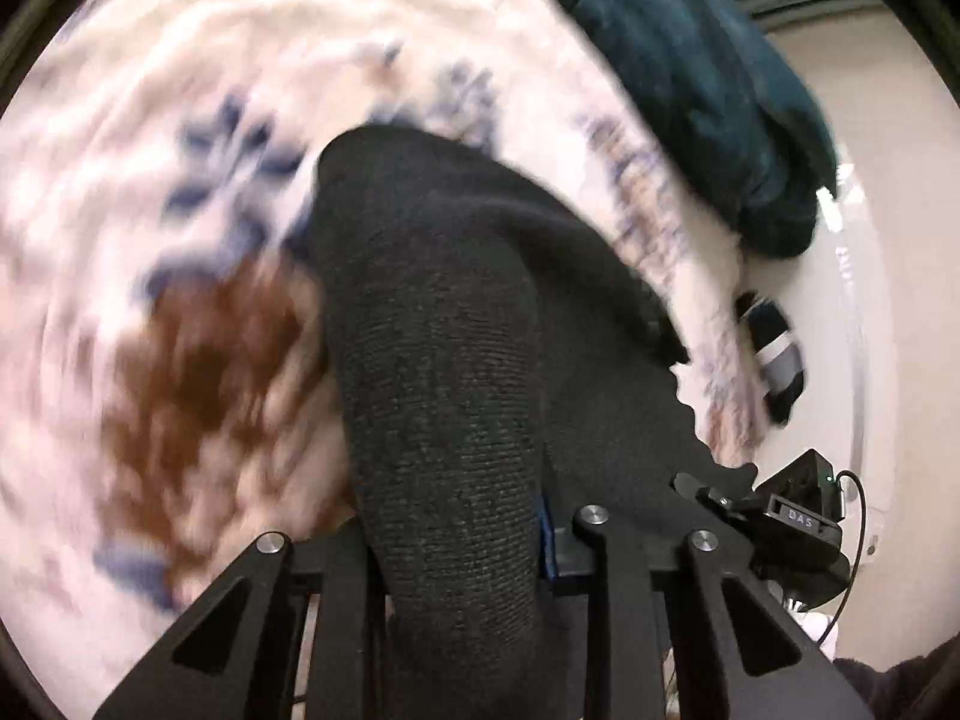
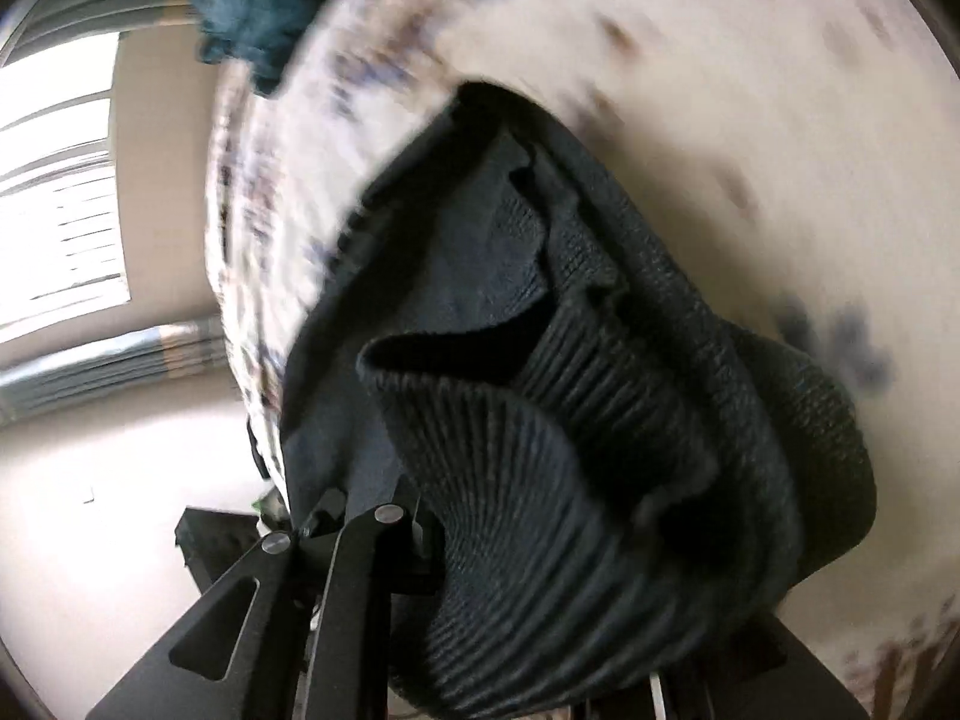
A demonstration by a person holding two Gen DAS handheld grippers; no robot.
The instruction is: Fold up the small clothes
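Observation:
A black knit sock hangs between both grippers above a cream blanket with blue and brown flower prints. My left gripper is shut on the sock's foot end; the fabric drapes over the fingers and hides the tips. In the right wrist view the ribbed cuff of the same sock fills the middle, and my right gripper is shut on it, tips buried in folds. The other gripper's body shows at lower right in the left wrist view.
A teal fuzzy garment lies at the blanket's far edge, also in the right wrist view. A dark striped sock lies near the blanket's edge. A window with blinds and beige walls lie beyond.

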